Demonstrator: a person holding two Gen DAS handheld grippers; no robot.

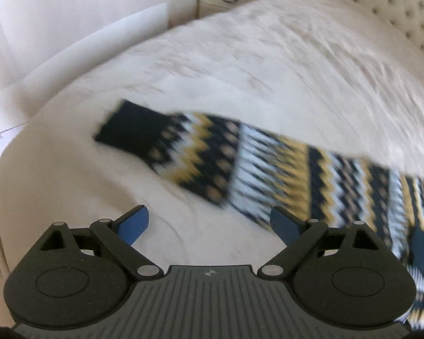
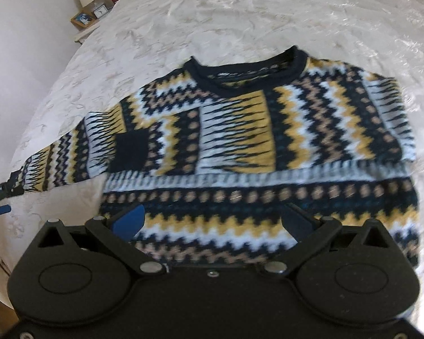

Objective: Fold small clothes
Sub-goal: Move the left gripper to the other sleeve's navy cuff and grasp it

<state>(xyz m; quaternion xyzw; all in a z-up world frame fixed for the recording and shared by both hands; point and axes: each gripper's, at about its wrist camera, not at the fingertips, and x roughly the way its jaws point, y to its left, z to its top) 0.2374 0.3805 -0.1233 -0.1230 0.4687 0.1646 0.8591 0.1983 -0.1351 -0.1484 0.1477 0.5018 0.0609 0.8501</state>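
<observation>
With both the left gripper [image 1: 209, 226] and right gripper [image 2: 212, 223] hanging spread apart and empty, the patterned sweater [image 2: 257, 147] is lying flat mid-bed [image 2: 240, 14], its outstretched sleeve [image 1: 212, 155] risking bunching if pinched off-cuff.

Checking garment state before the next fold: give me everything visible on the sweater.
The sweater is a chunky knit with navy, mustard, white and tan zigzag and dot bands and a navy ribbed crew collar. It lies flat on the cream bedspread, collar away from the right gripper. One sleeve stretches straight out, ending in a navy cuff; the other seems folded across the chest. Both grippers are open and hold nothing; the left gripper hovers beside the sleeve.
</observation>
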